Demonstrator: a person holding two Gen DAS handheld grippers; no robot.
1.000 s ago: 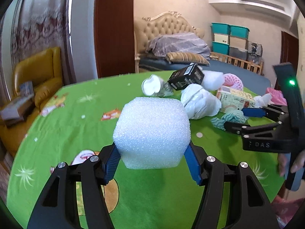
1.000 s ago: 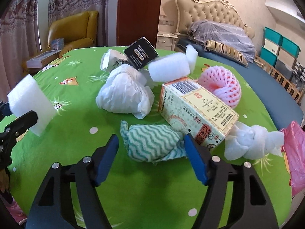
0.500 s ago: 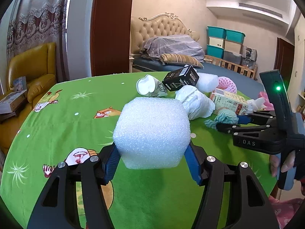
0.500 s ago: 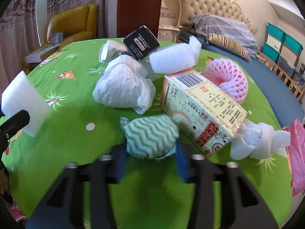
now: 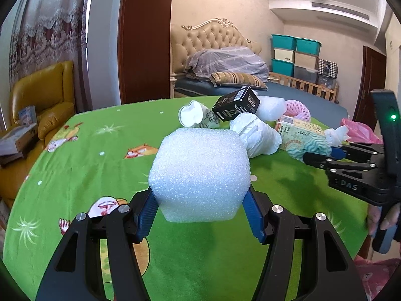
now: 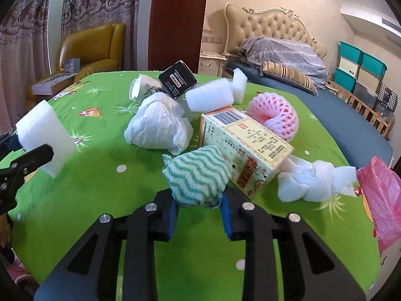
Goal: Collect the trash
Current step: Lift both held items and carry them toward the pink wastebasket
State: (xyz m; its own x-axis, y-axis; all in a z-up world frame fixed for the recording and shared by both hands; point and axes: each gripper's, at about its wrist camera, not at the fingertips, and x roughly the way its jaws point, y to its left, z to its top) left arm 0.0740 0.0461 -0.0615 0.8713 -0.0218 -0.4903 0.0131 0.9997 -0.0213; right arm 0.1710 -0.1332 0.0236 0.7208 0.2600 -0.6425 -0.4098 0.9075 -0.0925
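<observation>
Since a second ago the right gripper [image 6: 199, 207] has just been closing, and its blue pads now pinch the green-and-white wavy cloth [image 6: 198, 176], raised slightly off the green tablecloth [image 6: 100, 188].

Left wrist view: the left gripper [image 5: 201, 212] clamps a white foam block [image 5: 199, 174] that hides the table's middle. Beyond it the trash pile is partly covered: a black box [image 5: 235, 104] leans over a crumpled white bag [image 5: 258, 136]. Open cloth lies to the left, up to the table edge by a yellow armchair [image 5: 42, 100].

Right wrist view: the cloth hides the near corner of a printed carton [image 6: 245, 148]. A pink plastic bag [image 6: 381, 200] is cut off at the right rim. Bare cloth lies between the gripper and the foam block at left.
</observation>
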